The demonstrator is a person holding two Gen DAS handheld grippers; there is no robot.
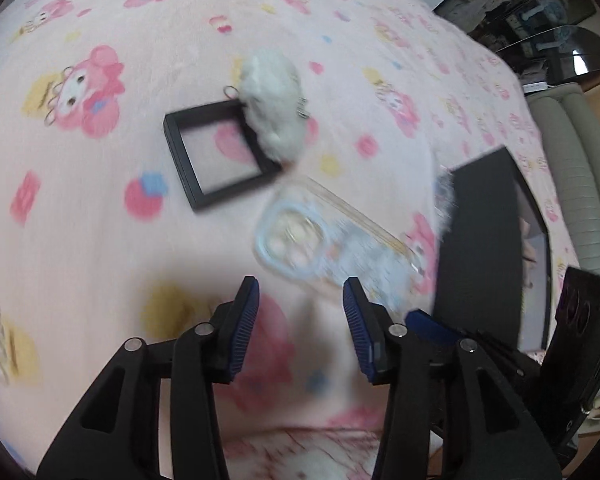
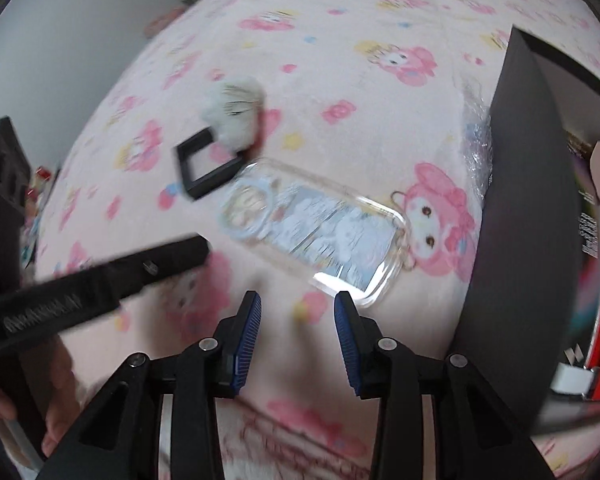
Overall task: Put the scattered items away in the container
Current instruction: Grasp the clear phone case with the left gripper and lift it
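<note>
Right wrist view: both grippers released, three items still out on the blanket, box waiting at the right.

Taking the phone case (image 2: 316, 226) as landmark: at far left the left gripper (image 2: 196, 246) reaches in, its jaws not legible from here, though its own camera shows the left gripper (image 1: 302, 320) spread apart and holding nothing. Up-left of the case lies the frame (image 2: 204, 168), with the plush (image 2: 236, 114) resting on its far corner, likely just dropped there in a heap. The case lies flat, its near end just ahead of the right gripper (image 2: 298, 328), whose jaws stand apart and empty, seemingly lined up to take that thin edge. Right of the case stands the box (image 2: 524, 216), its dark wall close by, so each carry should be short; some items already sit inside.
</note>
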